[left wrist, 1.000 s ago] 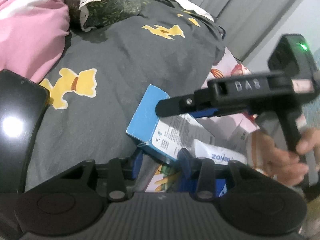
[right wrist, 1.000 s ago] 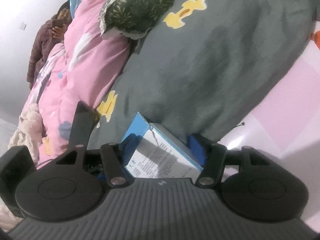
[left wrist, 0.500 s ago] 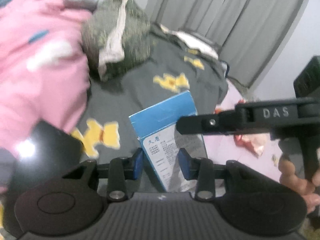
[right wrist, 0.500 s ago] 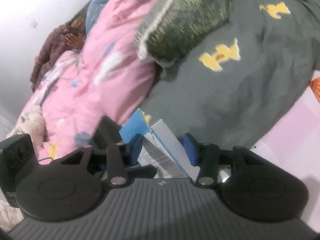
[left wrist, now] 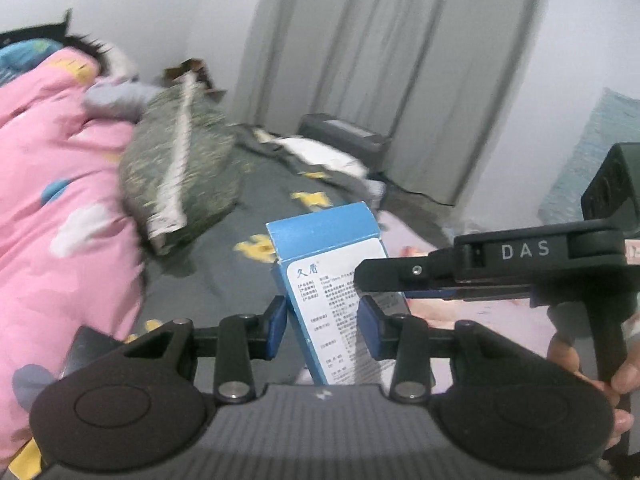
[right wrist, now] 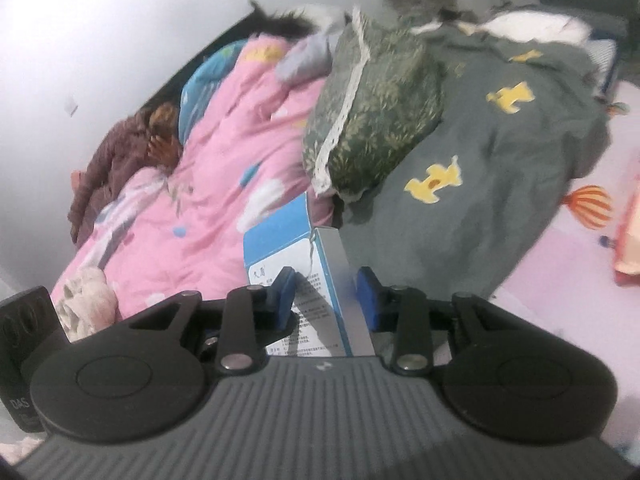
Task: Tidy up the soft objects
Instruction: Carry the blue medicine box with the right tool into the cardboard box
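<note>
A blue and white box [left wrist: 324, 236] hangs above the bed, standing nearly upright between both grippers. My left gripper [left wrist: 322, 328] is shut on its lower part, a blue pad on each side. The right gripper's finger [left wrist: 416, 270] reaches in from the right across the printed face. In the right wrist view the box [right wrist: 276, 240] sits between the pads of my right gripper [right wrist: 325, 300], whose jaws are closing and press on it. Behind lie a green patterned pillow [right wrist: 376, 112], a pink quilt [right wrist: 224, 160] and a grey blanket with yellow dogs [right wrist: 500, 160].
Grey curtains [left wrist: 380, 60] hang behind the bed, with a dark box-shaped thing [left wrist: 344, 136] below them. A brown jacket [right wrist: 120, 152] and a pale fluffy thing [right wrist: 84, 300] lie at the quilt's left. A pink floor mat [right wrist: 560, 272] runs along the right. A person's hand [left wrist: 624, 376] holds the right gripper's handle.
Both grippers have risen with the box, lifting it off the grey blanket. The right jaws have narrowed onto it. Both views have tilted up to show the wall and curtains.
</note>
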Action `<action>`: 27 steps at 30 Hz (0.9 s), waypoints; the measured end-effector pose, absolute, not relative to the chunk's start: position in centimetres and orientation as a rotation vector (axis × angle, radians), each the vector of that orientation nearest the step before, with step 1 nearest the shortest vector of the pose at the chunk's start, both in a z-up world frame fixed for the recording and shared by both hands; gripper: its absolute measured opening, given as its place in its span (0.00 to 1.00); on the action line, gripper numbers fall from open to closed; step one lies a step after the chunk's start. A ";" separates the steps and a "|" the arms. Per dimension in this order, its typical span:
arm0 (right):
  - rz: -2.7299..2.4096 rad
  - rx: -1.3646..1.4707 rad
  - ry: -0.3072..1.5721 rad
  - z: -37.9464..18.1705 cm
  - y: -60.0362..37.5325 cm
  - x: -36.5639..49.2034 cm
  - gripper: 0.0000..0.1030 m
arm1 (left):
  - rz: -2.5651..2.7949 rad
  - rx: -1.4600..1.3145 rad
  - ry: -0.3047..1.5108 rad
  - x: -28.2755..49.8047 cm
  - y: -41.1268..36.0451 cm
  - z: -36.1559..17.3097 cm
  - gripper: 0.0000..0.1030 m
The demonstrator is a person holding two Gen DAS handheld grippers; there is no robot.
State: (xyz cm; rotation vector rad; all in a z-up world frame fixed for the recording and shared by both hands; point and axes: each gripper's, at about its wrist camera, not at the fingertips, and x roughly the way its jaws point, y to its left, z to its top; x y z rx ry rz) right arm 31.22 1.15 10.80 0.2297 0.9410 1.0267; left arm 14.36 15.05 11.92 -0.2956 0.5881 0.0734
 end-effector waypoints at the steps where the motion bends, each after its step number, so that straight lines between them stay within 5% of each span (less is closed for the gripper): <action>1: 1.013 0.238 0.931 11.3 0.2 30.7 0.32 | 0.053 -0.287 0.584 14.2 14.2 12.3 0.39; 9: 0.816 0.390 0.877 13.0 -13.8 25.8 0.32 | -0.227 -0.199 0.628 14.7 3.0 12.9 0.39; 27: 0.231 0.668 0.914 4.0 -47.8 19.6 0.32 | -0.661 -0.074 0.957 24.5 -27.3 4.3 0.42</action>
